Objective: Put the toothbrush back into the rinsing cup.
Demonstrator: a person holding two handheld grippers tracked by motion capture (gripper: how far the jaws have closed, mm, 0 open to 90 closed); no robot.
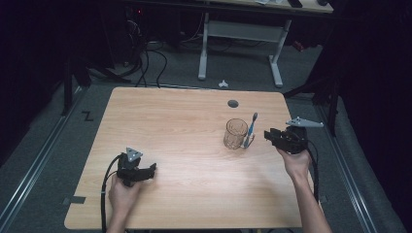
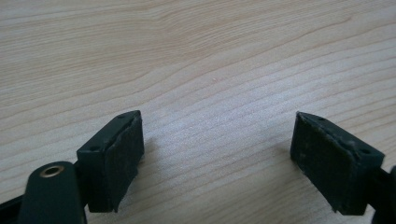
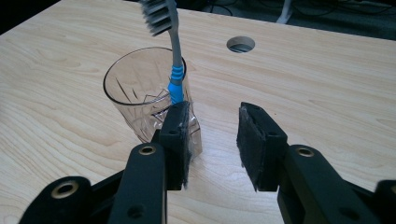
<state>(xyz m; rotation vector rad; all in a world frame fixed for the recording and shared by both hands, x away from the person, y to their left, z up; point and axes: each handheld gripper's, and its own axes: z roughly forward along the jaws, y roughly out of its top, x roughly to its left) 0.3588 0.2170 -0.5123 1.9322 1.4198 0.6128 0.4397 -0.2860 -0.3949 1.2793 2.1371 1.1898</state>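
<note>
A clear cut-glass tumbler [image 1: 236, 134] [image 3: 140, 98] stands right of the table's middle. A toothbrush [image 1: 251, 129] [image 3: 174, 70] with a grey and blue handle leans upright at the tumbler's right rim, bristles on top. Its lower end is hidden behind one jaw in the right gripper view. My right gripper [image 1: 268, 136] [image 3: 212, 135] is held just right of the brush, pointing at it, open with nothing between its pads. My left gripper [image 1: 153, 170] [image 2: 217, 158] rests low over bare wood near the front left, open and empty.
The wooden table [image 1: 170, 126] has a round cable hole [image 1: 233, 103] [image 3: 241, 44] behind the tumbler. Beyond its far edge are a desk's white legs [image 1: 203, 53] and cables on the dark floor. A cable trails from each gripper off the front edge.
</note>
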